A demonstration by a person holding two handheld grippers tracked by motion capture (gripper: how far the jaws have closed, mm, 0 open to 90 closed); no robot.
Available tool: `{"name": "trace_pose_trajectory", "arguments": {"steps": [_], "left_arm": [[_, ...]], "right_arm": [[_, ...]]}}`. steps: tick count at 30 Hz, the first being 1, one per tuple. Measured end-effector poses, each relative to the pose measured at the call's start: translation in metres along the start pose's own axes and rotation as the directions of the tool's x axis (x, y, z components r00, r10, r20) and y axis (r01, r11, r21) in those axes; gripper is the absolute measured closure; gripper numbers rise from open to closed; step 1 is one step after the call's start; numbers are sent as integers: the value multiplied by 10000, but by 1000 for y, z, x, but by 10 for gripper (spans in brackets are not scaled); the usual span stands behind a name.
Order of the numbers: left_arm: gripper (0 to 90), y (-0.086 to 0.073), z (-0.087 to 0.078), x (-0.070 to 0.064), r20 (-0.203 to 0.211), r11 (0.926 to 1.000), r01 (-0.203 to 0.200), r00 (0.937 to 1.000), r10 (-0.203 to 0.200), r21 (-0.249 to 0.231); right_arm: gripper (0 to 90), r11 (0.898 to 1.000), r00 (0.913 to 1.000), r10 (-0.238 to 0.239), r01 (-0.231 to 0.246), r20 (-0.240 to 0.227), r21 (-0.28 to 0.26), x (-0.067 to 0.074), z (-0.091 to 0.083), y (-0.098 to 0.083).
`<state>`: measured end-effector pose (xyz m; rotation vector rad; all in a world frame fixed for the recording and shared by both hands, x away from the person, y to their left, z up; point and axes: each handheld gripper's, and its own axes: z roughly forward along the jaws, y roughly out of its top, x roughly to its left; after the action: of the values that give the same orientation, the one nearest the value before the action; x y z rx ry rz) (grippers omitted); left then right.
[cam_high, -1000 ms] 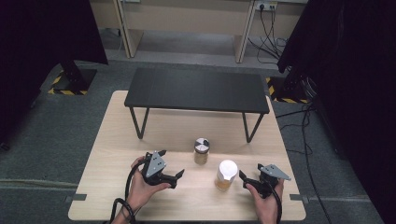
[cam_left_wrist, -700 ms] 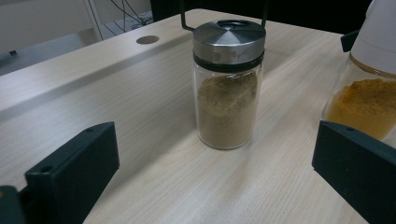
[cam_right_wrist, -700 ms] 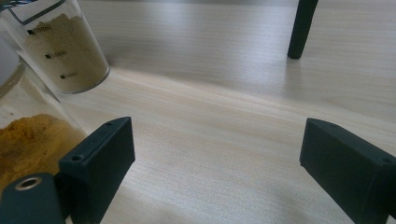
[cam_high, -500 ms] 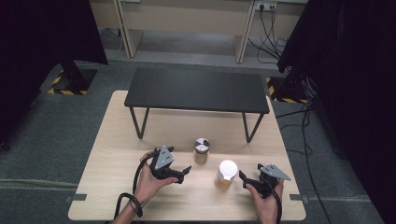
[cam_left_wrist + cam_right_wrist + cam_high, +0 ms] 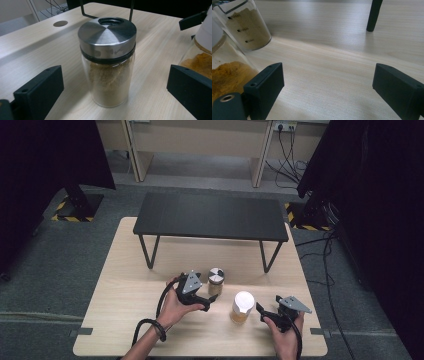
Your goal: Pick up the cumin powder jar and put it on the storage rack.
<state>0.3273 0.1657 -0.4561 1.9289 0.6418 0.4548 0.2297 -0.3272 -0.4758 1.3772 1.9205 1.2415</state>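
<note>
A glass jar with a steel lid holds beige powder and stands upright on the wooden table. My left gripper is open just in front of it. In the left gripper view the steel-lid jar stands centred between the spread jaws of the left gripper, untouched. A white-lidded jar of orange powder stands to its right. My right gripper is open just right of that jar. In the right gripper view the right gripper has bare table between its jaws, with the orange jar at the left.
A low black bench on thin metal legs stands across the far half of the table; one bench leg shows ahead of the right gripper. A round hole is in the tabletop. Cables trail from both grippers.
My left gripper has moved right and slightly forward, up to the steel-lid jar. The right gripper and both jars have stayed put.
</note>
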Motion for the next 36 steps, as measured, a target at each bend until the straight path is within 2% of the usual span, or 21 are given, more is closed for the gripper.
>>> {"name": "trace_pose_trajectory", "arguments": {"steps": [8, 22, 29, 36], "left_arm": [[4, -1, 19, 4, 105, 9996, 247, 9996, -249, 130], [38, -1, 35, 8, -52, 9993, 314, 9995, -313, 212], [189, -4, 39, 10, 60, 9992, 368, 9993, -369, 177], [271, -7, 42, 12, 181, 9989, 449, 9988, -451, 125]], "right_arm": [[104, 10000, 10000, 30, -30, -28, -8, -1, 0, 0], [105, 10000, 10000, -34, 34, -42, -15, -1, 0, 0], [105, 10000, 10000, -66, 65, -54, -16, -1, 0, 0], [105, 10000, 10000, -59, 59, -80, -37, -1, 0, -1]]}}
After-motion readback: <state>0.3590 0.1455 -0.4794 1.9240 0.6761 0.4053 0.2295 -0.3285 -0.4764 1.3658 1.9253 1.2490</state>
